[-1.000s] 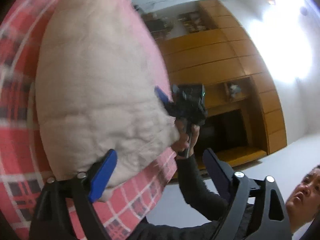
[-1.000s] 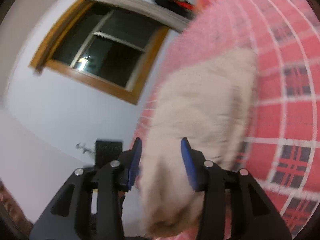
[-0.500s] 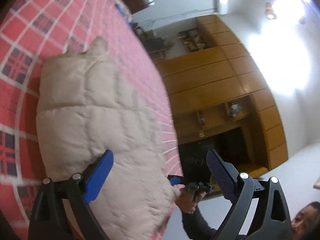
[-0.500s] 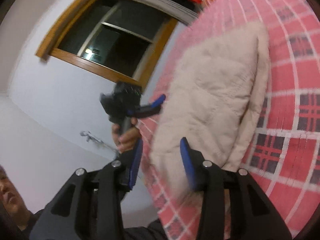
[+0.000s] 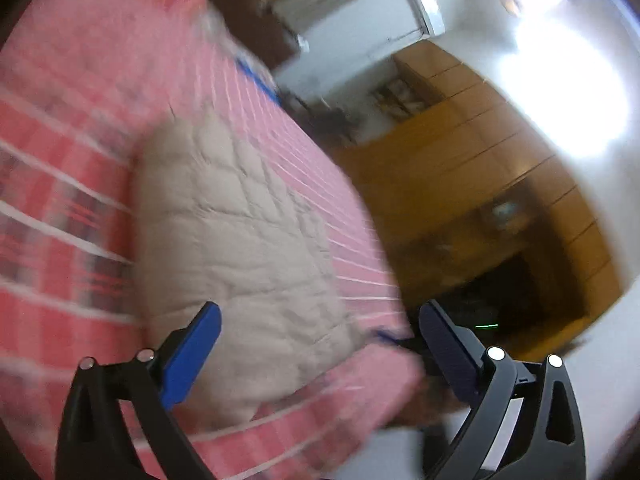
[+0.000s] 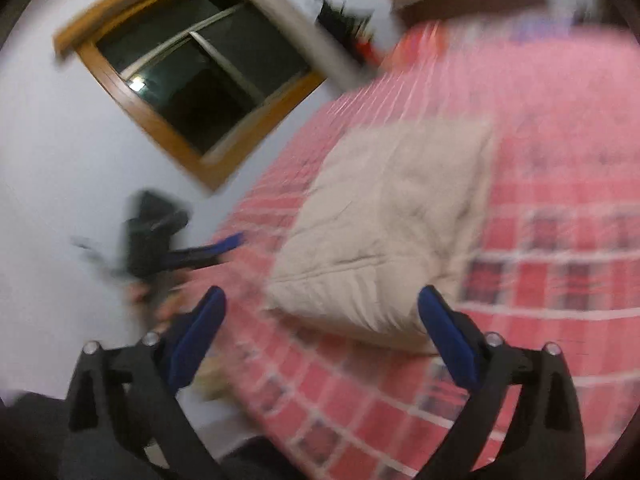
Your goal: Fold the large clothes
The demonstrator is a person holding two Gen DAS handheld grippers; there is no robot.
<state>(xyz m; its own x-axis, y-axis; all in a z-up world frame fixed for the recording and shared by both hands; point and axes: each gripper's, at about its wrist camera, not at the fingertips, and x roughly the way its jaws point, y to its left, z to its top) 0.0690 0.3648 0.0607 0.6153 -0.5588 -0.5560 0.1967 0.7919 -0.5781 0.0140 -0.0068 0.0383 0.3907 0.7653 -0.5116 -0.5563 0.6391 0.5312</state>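
A cream quilted garment (image 5: 236, 240) lies folded into a thick rectangle on the red plaid bed cover (image 5: 68, 100). Both views are motion-blurred. My left gripper (image 5: 320, 340) is open, held back from the garment's near edge with nothing between its blue fingers. My right gripper (image 6: 322, 328) is also open and empty, a little short of the garment (image 6: 396, 224) near the bed's edge. In the right wrist view the left gripper (image 6: 224, 246) shows at the left, in a hand, beside the bed. A blue fingertip of the right gripper (image 5: 386, 336) peeks in at the bed's edge in the left wrist view.
Wooden cabinets (image 5: 480, 184) and a dark fireplace-like opening stand beyond the bed in the left wrist view. A wood-framed dark window (image 6: 200, 72) is in the white wall beside the bed (image 6: 560, 160). Bright ceiling light (image 5: 568, 92) glares at upper right.
Both grippers have let go of the garment and pulled back from it. The right gripper's fingers have spread wide. The garment now lies flat and folded on the bed.
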